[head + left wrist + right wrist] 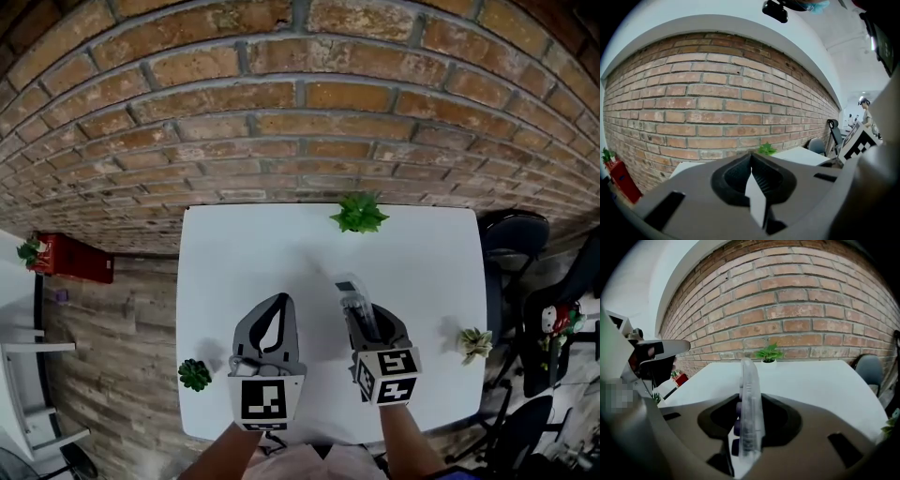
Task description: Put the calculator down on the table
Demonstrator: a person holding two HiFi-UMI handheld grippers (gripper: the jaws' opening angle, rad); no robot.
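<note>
The calculator (349, 292) is a clear plastic one with purple keys. It stands on edge between the jaws of my right gripper (360, 313), which is shut on it above the white table (253, 253), right of the middle. In the right gripper view the calculator (748, 380) sticks out past the gripper (750, 404) toward the far edge of the table (811, 380). My left gripper (279, 300) hovers beside it on the left. Its tips meet and hold nothing, as the left gripper view (751, 158) also shows.
Three small potted plants stand on the table: at the far edge (359, 214), near the right edge (475, 343) and at the near left corner (195, 375). A brick wall (300, 112) is behind. Black chairs (514, 234) stand at the right, a red box (73, 257) at the left.
</note>
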